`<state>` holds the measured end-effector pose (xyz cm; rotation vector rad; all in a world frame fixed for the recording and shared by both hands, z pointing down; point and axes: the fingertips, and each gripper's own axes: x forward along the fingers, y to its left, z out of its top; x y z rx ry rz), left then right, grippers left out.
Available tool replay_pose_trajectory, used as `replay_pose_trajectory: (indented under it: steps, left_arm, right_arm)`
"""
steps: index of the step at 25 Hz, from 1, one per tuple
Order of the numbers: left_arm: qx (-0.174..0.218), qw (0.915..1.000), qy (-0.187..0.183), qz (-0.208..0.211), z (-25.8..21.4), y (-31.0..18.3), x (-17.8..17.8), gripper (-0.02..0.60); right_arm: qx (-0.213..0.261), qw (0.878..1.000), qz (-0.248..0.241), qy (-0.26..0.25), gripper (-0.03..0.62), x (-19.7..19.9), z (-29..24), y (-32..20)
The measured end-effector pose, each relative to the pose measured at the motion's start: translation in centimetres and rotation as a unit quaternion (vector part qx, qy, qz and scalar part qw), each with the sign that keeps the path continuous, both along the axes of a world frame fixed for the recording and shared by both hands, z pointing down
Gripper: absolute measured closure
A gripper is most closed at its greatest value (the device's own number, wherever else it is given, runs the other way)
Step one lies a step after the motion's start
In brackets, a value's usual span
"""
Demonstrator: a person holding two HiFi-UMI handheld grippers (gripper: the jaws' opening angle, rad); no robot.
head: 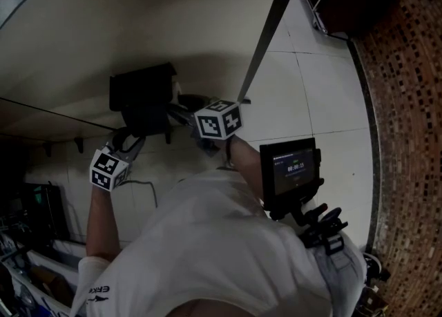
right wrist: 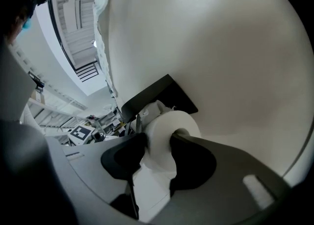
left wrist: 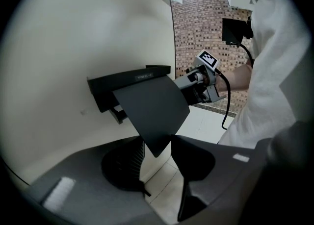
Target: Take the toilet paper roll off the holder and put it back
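toilet paper roll (right wrist: 164,136): white, full, core end showing, frame centre, just under the holder
holder (left wrist: 128,83): black, wall-mounted, lid (left wrist: 152,113) swung outward

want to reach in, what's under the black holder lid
A white toilet paper roll sits under the black hinged lid, gripped by the right gripper. Whatever carries it is covered.

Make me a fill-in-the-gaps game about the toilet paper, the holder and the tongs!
1. The right tongs pinch the toilet paper roll, whose colour is ___.
2. The holder on the cream wall is ___ in colour.
3. The corner of the holder's flap sits ___ the two jaws of the left tongs.

Missing words: white; black; between.
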<state>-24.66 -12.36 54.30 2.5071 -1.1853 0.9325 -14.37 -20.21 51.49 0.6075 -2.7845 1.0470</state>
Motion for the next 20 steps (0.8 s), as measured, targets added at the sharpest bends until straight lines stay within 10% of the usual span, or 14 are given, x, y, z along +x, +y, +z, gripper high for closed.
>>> replay_pose_trajectory:
  steps: [20]
  left_arm:
    - [-0.008, 0.9999, 0.006, -0.005, 0.7, 0.0, -0.6, 0.408]
  right_arm:
    - [0.020, 0.998, -0.035, 0.049, 0.336, -0.5, 0.7, -0.5]
